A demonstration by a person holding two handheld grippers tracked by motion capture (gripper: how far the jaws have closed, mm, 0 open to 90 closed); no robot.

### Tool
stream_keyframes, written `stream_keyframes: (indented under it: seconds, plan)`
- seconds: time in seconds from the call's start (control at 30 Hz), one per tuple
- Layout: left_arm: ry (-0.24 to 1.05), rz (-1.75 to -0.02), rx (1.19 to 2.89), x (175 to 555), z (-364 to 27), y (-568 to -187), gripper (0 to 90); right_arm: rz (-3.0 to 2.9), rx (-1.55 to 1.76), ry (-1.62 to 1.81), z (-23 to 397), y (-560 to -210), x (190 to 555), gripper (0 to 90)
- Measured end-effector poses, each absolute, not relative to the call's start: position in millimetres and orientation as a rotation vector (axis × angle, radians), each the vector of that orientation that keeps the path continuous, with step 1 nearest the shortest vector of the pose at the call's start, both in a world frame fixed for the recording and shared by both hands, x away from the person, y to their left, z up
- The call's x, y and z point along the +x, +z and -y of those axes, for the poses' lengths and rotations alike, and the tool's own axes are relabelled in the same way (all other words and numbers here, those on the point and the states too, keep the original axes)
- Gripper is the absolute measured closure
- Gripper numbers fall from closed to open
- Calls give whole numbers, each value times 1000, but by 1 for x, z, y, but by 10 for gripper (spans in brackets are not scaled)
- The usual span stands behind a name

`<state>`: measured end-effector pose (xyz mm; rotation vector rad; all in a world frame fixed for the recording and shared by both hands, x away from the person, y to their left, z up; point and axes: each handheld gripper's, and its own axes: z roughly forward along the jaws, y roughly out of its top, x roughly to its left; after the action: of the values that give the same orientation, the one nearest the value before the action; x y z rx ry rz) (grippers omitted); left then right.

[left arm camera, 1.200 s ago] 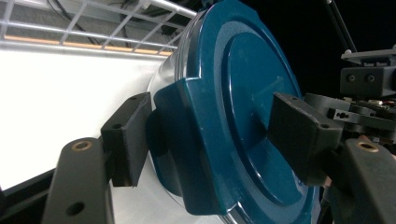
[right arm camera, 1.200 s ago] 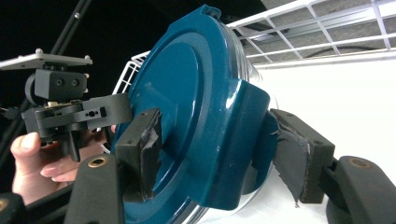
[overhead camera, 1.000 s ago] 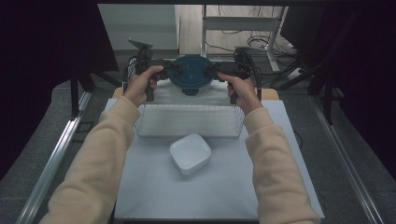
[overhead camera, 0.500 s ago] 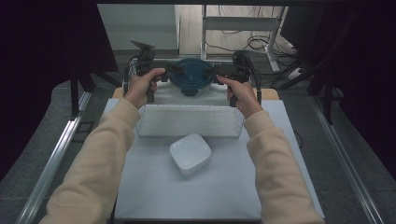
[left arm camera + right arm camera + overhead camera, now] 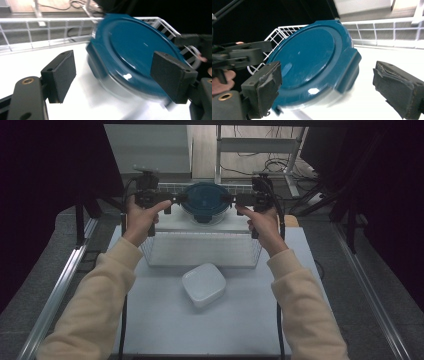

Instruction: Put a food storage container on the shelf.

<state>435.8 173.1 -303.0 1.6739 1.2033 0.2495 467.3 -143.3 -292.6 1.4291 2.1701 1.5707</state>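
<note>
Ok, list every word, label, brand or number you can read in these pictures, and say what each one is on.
None: there is no readable text.
The blue lid of the round container is plain, with glare spots only.
The white square container bears no print.
The white wire basket has no tag.
The black pads of the grippers are unmarked.
</note>
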Motion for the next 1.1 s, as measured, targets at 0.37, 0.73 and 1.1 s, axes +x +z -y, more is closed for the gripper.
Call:
stream_keyframes:
  seconds: [0.37,0.73,1.1]
  plan:
    - [388,-1063,1750,349,-184,-328,235,-2166,1140,1532,172,-303,398,207]
    - [337,-1005,1827,284,-183,-391,242,-2245,1038,1502,196,-363,327,210]
    - [244,-1082,1866,259,-195,-450,251,-2307,1120,1452,217,-424,293,211]
